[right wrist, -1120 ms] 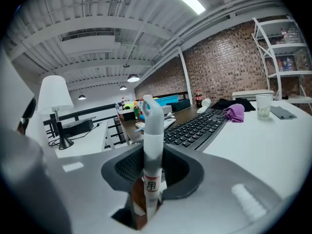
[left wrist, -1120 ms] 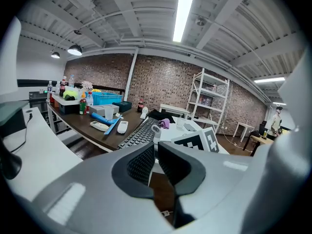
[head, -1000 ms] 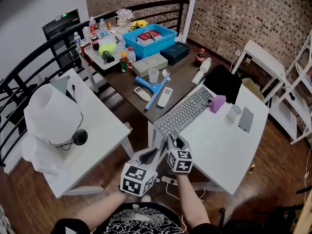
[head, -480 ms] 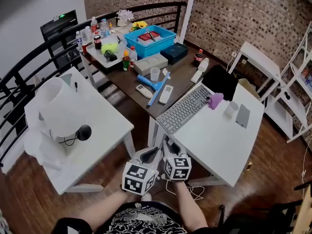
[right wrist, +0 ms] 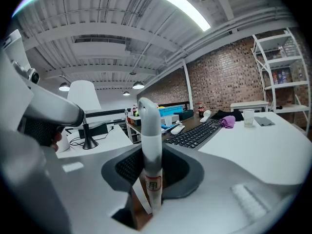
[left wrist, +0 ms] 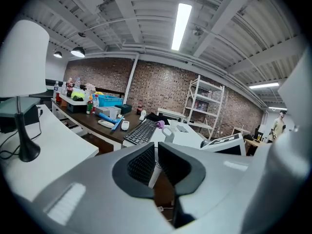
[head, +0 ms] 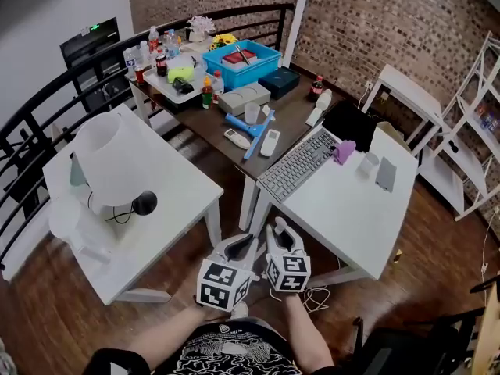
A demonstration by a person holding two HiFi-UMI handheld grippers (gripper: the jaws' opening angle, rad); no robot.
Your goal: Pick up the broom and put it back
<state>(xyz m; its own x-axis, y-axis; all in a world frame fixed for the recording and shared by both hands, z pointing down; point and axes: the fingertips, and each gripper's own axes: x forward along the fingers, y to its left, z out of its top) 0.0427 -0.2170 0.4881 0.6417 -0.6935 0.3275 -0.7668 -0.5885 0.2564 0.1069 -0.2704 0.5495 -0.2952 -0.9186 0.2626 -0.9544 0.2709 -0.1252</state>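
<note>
Pinches the grey-and-white broom handle (right wrist: 148, 126) upright between the jaws of the right gripper (right wrist: 151, 165), with the rounded top standing above the pads and a small printed label low on the shaft. Holds the left gripper (left wrist: 156, 162) just beside the right one, jaws drawn nearly together on nothing, with only a thin slit between the pads. Hangs both low over the wood floor (head: 47, 319) at the gap between the white desk (head: 344, 209) bearing the keyboard (head: 301, 165) and the white lamp table (head: 168, 209), with the dark table (head: 293, 108) and its blue bin (head: 262, 61) well beyond.
</note>
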